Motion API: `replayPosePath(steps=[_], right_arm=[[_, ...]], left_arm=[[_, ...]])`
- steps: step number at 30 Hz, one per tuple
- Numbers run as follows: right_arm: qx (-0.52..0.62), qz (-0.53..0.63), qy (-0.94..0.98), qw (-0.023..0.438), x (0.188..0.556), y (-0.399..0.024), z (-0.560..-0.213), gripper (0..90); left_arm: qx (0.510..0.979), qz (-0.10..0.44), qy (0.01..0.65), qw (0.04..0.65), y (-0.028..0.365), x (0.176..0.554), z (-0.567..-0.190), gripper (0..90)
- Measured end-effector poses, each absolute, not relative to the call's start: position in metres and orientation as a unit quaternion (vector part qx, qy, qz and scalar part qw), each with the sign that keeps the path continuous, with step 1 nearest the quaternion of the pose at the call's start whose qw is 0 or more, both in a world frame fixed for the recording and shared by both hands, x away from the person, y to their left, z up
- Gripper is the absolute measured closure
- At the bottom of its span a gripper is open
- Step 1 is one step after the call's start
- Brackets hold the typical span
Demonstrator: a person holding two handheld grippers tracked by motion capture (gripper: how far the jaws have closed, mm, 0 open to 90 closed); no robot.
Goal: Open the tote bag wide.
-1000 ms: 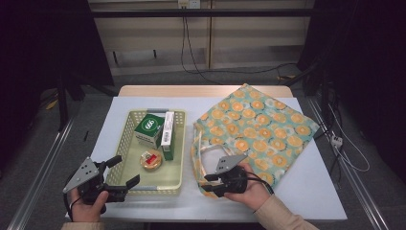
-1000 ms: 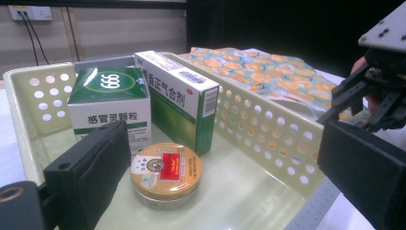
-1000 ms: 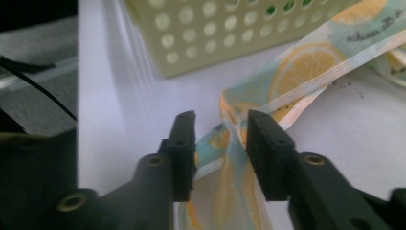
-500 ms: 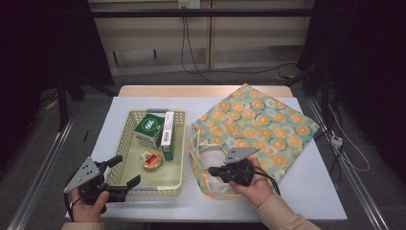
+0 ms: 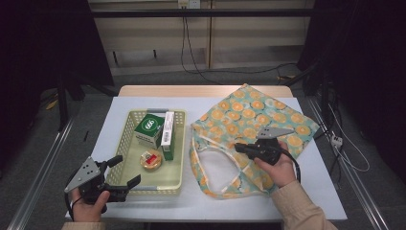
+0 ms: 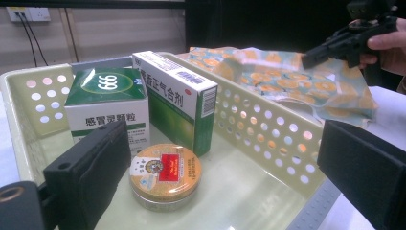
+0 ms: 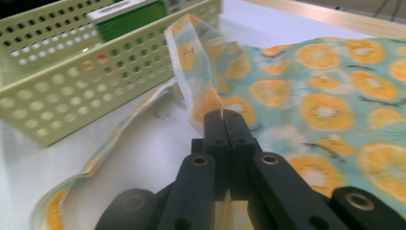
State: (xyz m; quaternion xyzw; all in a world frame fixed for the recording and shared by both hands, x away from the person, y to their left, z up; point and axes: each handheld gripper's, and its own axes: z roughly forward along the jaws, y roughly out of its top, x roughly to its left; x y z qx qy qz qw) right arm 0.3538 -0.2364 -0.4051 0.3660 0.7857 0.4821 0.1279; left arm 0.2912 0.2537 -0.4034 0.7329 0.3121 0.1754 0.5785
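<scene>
Orange-printed cloth of the bag (image 5: 253,120) is pinched between my right gripper (image 7: 223,120) jaws, lifted off the table (image 5: 306,191) beside the basket (image 5: 125,125). My left gripper (image 5: 125,171) hovers at the basket's near corner, jaws apart.

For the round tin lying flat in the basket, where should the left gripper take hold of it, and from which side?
Grip the round tin across its low side wall, coming straight down from above. It lies flat on the basket floor with two boxes standing close behind it, so a level approach looks blocked by the basket wall. The left gripper is open; its jaws look wide enough to span the lid.
</scene>
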Motion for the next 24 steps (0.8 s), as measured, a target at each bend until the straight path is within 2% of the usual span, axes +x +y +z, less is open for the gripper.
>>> replayPosePath(steps=[7, 11, 24], right_arm=[[0.393, 0.465, 0.779, 0.148, 0.375, -0.26, -0.411, 90.0], [0.409, 0.463, 0.773, 0.143, 0.386, -0.271, -0.419, 90.0], [0.447, 0.422, 0.771, 0.168, 0.399, -0.301, -0.443, 89.1]], left_arm=[[0.732, 0.177, 0.314, 0.579, 0.255, 0.292, -0.403, 4.2], [0.73, 0.177, 0.316, 0.579, 0.255, 0.291, -0.404, 4.2], [0.732, 0.173, 0.316, 0.578, 0.255, 0.293, -0.406, 4.2]])
